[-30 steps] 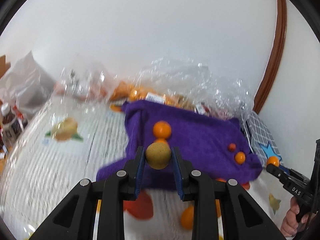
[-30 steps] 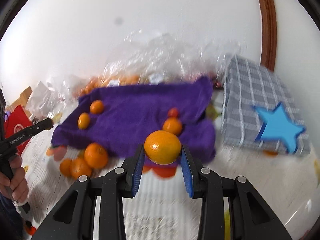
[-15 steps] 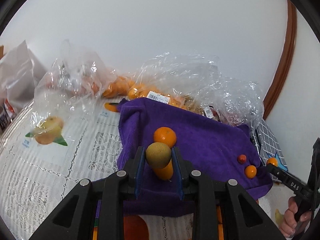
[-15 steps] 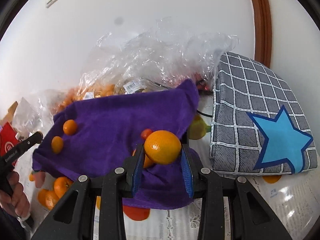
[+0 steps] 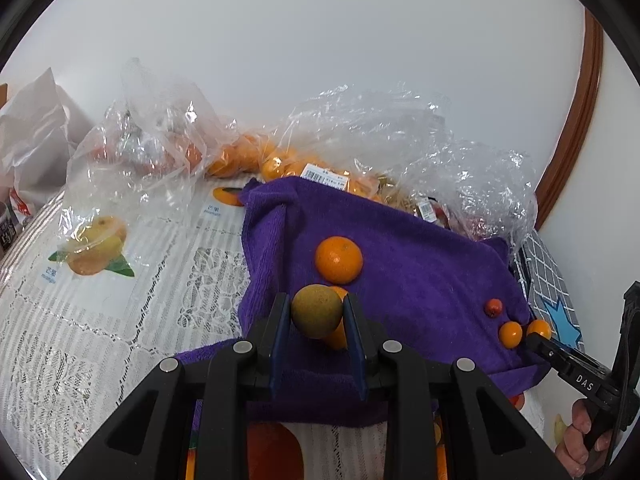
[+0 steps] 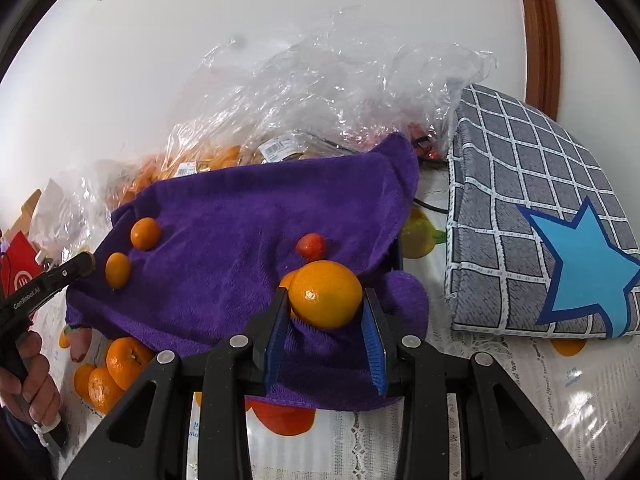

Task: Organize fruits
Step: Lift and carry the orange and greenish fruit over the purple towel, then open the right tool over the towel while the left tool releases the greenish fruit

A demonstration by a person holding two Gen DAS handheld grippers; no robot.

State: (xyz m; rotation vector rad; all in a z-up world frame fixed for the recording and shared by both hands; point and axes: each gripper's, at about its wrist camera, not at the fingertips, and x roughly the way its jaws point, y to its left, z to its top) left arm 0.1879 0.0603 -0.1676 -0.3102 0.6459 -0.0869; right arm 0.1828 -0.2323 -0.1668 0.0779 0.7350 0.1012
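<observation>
The left tool (image 5: 316,316) is clamped on a brownish-green round fruit (image 5: 316,316), pinched at its widest part between the two blue-lined fingers (image 5: 279,336). It hangs above the near part of the purple towel (image 5: 420,280), just in front of a mandarin (image 5: 339,259) lying on the cloth; another orange fruit (image 5: 338,338) shows directly behind the gripped one. The right tool (image 6: 325,300) grips an orange (image 6: 325,300) in the same way, held over the near right corner of the towel, beside a small red fruit (image 6: 311,245) and near the grey checked cushion with a blue star (image 6: 560,240).

The step in hand appears to be setting each fruit down with its like on the towel. To do it well, each tool should come down until its fruit touches the plush cloth before the fingers part, and part slowly, because round fruit rolls and the towel is rumpled and seems to slope toward its edges. A hollow in the fabric next to matching fruit would hold it best.

The brownish fruit is nearly spherical, with no clear long axis. The orange is slightly oblong, its longer axis lying roughly across the fingers, a small dimple facing the camera.

More oranges (image 6: 116,368) lie on the lace-covered surface (image 5: 100,340) beyond the towel's left edge, and clear plastic bags (image 6: 340,92) of fruit sit behind it.
</observation>
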